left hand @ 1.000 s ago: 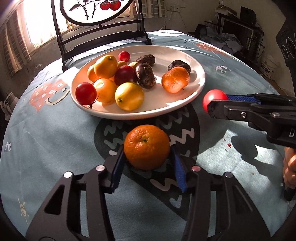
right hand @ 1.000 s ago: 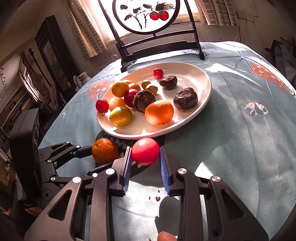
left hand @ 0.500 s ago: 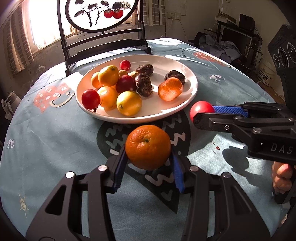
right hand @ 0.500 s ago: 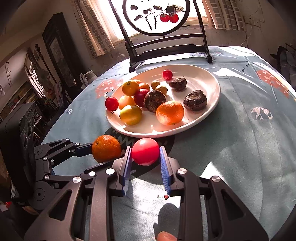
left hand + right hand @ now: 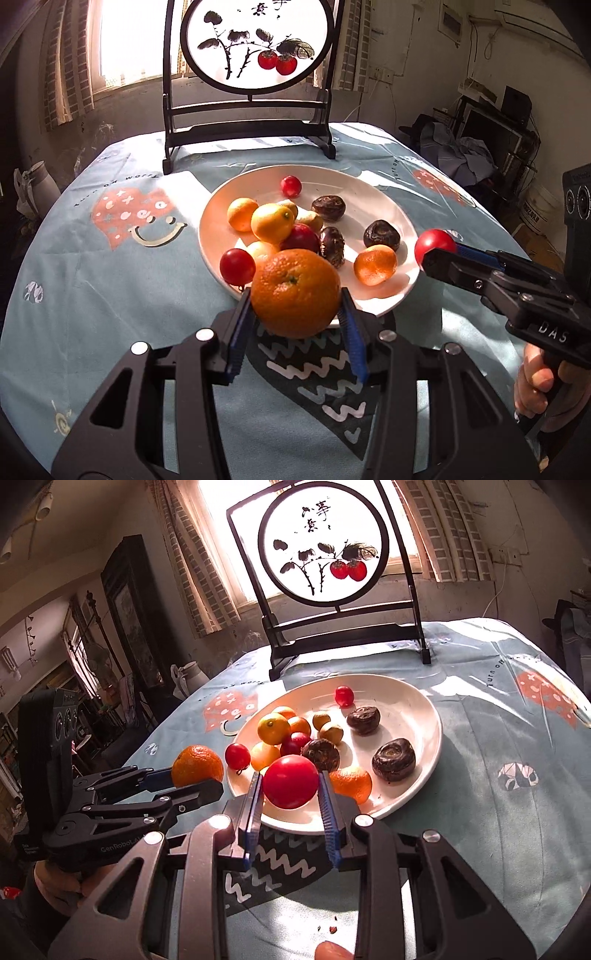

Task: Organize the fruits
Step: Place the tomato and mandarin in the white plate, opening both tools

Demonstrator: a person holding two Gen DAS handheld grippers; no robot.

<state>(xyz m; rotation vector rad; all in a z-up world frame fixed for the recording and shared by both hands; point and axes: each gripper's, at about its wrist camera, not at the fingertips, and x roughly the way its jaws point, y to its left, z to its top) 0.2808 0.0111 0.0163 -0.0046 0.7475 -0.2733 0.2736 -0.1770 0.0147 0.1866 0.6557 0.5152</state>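
Clenched on a round orange mandarin [image 5: 295,293], my left gripper [image 5: 294,328] holds it in the air above the near rim of the white ceramic plate [image 5: 373,192] of fruit; on the right, my right gripper [image 5: 439,247] pinches a small red tomato [image 5: 433,242]. From the right wrist, those jaws grasp the tomato over the plate's near rim, mandarin at left beside it.

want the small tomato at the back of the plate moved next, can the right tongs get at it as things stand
Probably not yet: the right tongs are shut on a red tomato. The small tomato itself sits alone near the plate's far rim, nothing over it.
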